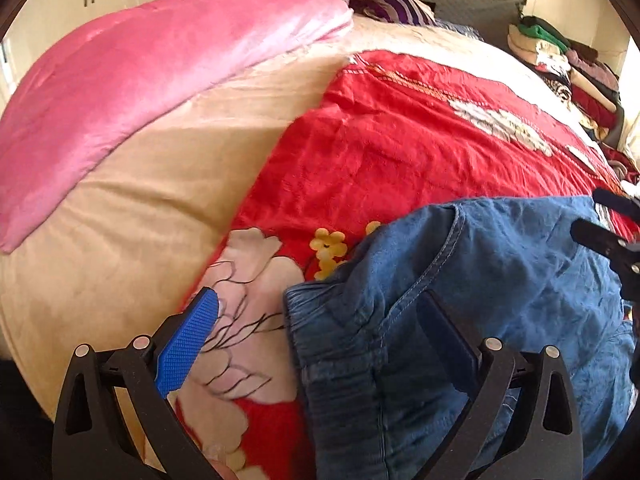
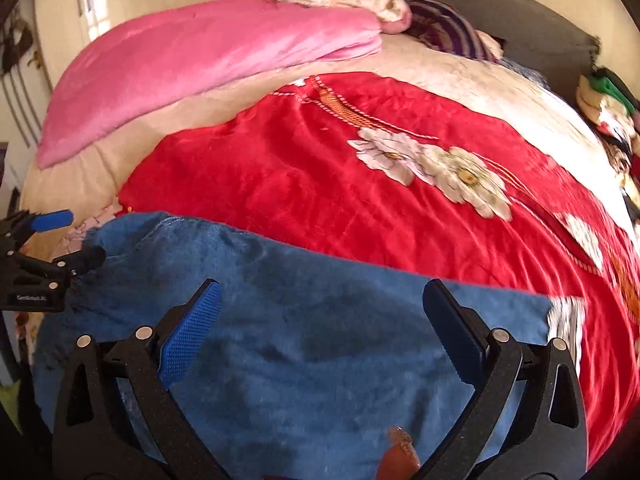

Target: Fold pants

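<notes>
The biggest thing in front of you is the bed, with its beige cover showing on the left side and near the dark headboard. On the bed lies the red blanket with white flowers, and it fills the middle of both views. Above it, on the far left part of the bed, a long pink blanket lies folded, and beside its far end you see a striped purple cushion. At the right edge of the bed there is a pile of clothes. The pants, blue denim, lie on the near part of the red blanket, spread across under both of your tools; in the left wrist view their waistband and pocket seam are near the left side of the cloth. Your right gripper hangs over the middle of the pants with its jaws spread wide and nothing between them. Your left gripper is also spread wide: its right finger is over the denim and its left finger is over the flower print beside the waistband edge.
</notes>
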`<state>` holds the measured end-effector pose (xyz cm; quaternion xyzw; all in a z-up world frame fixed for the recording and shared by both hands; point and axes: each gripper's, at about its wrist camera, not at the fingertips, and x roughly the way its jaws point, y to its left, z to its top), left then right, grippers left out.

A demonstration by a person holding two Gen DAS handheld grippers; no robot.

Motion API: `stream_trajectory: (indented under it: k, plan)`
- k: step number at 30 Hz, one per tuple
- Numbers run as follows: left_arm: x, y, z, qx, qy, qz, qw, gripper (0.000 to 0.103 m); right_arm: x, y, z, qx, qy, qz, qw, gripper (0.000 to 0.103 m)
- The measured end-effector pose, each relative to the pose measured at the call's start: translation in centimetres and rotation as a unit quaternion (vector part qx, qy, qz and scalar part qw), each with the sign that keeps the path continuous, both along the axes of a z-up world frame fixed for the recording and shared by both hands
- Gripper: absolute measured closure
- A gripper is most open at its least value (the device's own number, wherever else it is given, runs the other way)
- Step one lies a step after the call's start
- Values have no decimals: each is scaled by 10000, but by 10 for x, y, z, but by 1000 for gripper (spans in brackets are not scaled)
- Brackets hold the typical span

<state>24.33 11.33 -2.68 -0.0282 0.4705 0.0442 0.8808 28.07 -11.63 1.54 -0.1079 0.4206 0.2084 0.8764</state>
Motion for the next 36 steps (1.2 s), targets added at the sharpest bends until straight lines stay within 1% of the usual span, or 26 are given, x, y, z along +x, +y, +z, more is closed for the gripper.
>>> stream_trajectory:
  k: [2,6,7,8,9,10,11,14,19,21,22,23,24,25,26,29,33,36]
  plan:
    - [4,-3,-6,28,22,-103,9999,4,7,9,-5,-107,50,216,9997,8]
    - [7,-7,-11,39,-23,-264,9996,6,17,24,-17,-385,105,390,9984,8]
    - [6,-8,-12,10,-70,-341,9994,20,19,27,-19,-443,110,450,9979,8]
    - [8,-8,-13,-64,-74,-391,9992,45,20,30,-22,-497,107,523,9973,8]
    - [9,-7,-14,-127,-57,-394,9991,50,22,35,-24,-563,106,599,9966,8]
    - [7,-7,-14,-67,-89,-389,9992,56,23,38,-26,-615,106,649,9959,8]
    - [6,-7,-13,-44,-153,-450,9989,61,24,40,-27,-651,94,686,9955,8]
    - [-2,-6,-7,-102,-321,-537,9980,68,26,46,-30,-779,13,817,9936,8]
    - [-30,-6,15,-306,-737,-679,9945,70,25,56,-34,-974,-97,1082,9893,9]
    - [-39,-6,22,-375,-836,-734,9931,70,24,59,-35,-963,-108,1205,9880,23]
    - [-42,-6,24,-410,-855,-763,9926,70,23,62,-36,-880,-36,1321,9873,38]
    - [-45,-7,25,-437,-879,-786,9921,70,22,64,-37,-783,44,1413,9869,55]
    - [-45,-8,27,-421,-887,-808,9919,70,20,65,-37,-666,136,1491,9865,67]
    - [-46,-9,27,-366,-888,-820,9920,70,18,65,-36,-431,282,1560,9864,85]
    - [-46,-9,26,-319,-882,-805,9923,70,15,64,-34,-192,395,1597,9862,92]
    - [-46,-5,25,-334,-863,-754,9928,70,1,54,-22,159,307,1553,9873,99]
    - [-53,-3,34,-406,-947,-759,9918,70,-27,28,2,766,108,1419,9869,100]
    - [-61,-6,42,-367,-1057,-806,9905,70,-47,16,14,1020,4,1370,9853,100]
